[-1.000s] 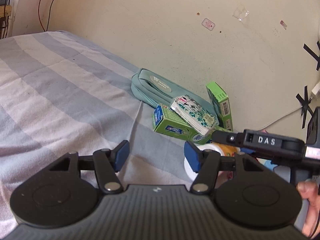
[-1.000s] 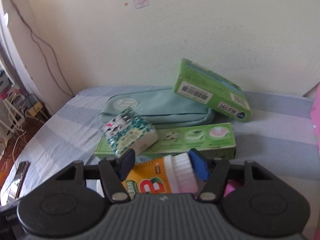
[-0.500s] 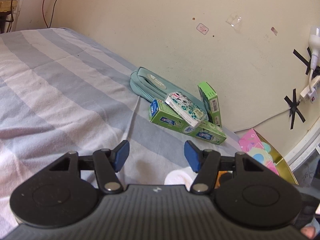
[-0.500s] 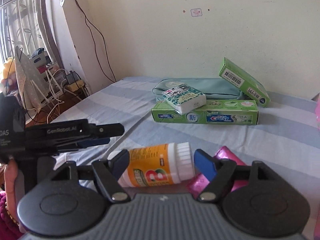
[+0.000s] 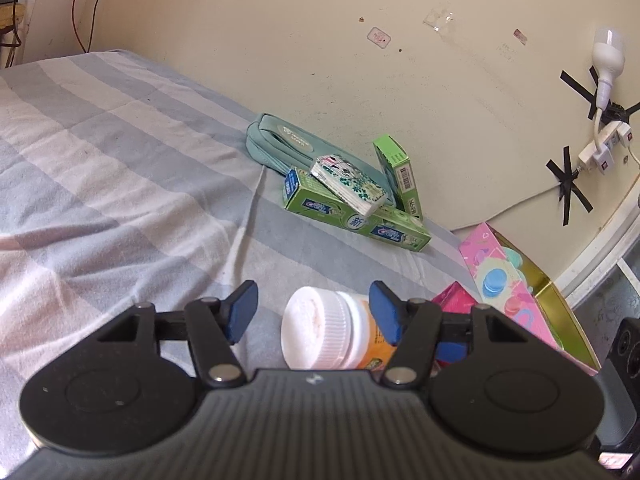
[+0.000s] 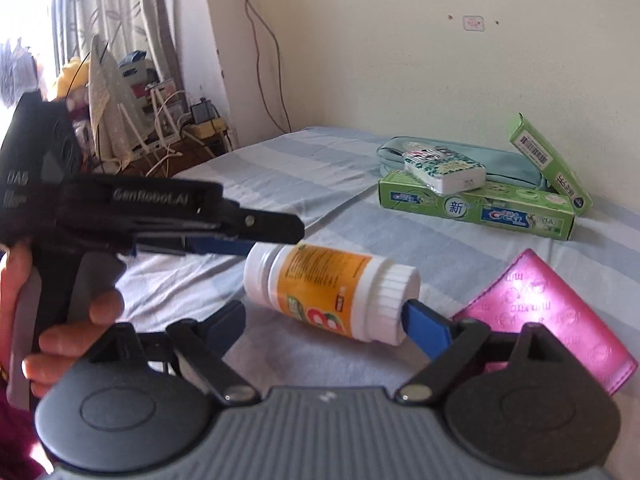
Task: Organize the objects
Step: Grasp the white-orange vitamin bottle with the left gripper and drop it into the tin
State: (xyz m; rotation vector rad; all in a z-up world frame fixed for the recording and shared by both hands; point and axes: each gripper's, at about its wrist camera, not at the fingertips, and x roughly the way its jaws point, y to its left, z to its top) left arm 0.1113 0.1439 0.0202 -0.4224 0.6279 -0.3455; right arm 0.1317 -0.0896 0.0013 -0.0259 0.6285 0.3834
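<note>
Bottle (image 6: 332, 296) on its side on bed (image 5: 120, 168), between parted fingers of right gripper (image 6: 324, 326); left gripper (image 5: 312, 312) likewise unclenched, empty. Could roll toward 3 o'clock if nudged off-centre.

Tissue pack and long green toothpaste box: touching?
Touching. The right wrist view shows the tissue pack resting directly on the long toothpaste box, with no gap; the left wrist view agrees.

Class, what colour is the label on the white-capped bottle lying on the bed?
Orange, on the white-capped plastic bottle; clearest in the right wrist view.
</note>
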